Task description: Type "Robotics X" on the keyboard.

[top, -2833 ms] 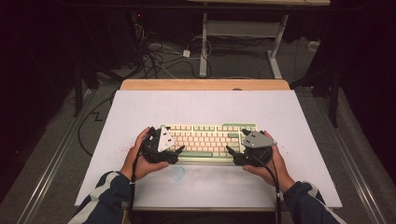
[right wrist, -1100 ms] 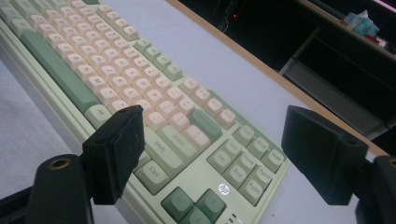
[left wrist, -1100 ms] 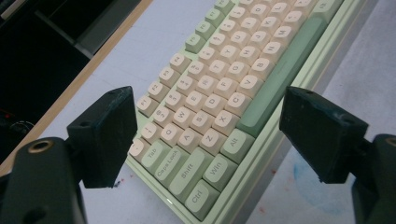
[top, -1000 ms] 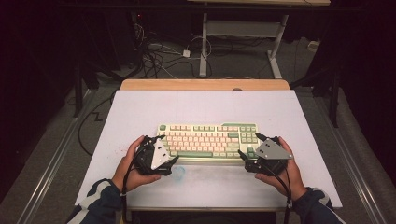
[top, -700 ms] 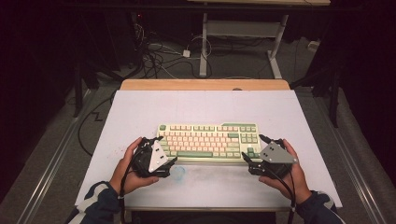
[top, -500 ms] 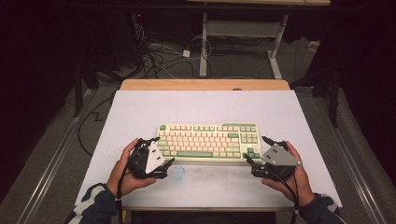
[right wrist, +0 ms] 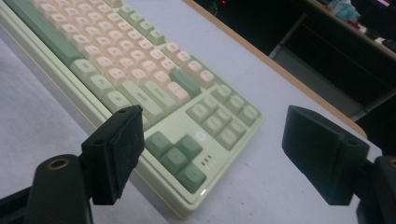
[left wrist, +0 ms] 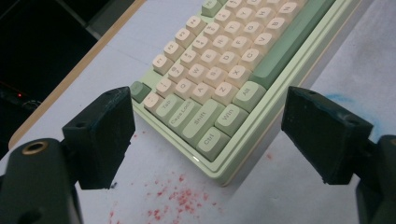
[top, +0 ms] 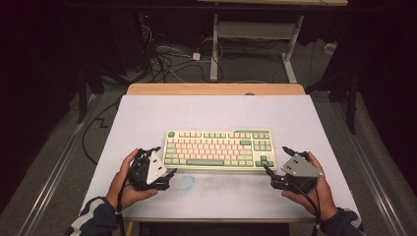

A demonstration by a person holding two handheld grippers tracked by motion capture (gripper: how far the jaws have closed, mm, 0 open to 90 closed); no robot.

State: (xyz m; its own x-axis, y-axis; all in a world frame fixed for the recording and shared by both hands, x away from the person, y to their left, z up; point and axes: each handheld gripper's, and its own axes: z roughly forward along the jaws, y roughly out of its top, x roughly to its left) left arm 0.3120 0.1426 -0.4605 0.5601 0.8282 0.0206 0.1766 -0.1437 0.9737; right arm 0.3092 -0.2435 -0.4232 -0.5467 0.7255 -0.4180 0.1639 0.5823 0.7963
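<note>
Green-and-cream plastic keyboard (top: 219, 150) lies lengthwise across the bench between both released tongs, left tongs (top: 167, 162) and right tongs (top: 276, 164) equally near its ends.

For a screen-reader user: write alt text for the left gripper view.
The near left corner of a green and cream keyboard, with its Ctrl, Shift and Tab keys, lies on a white table between the open black jaws of the left gripper, which do not touch it. Red specks dot the table by that corner.
</note>
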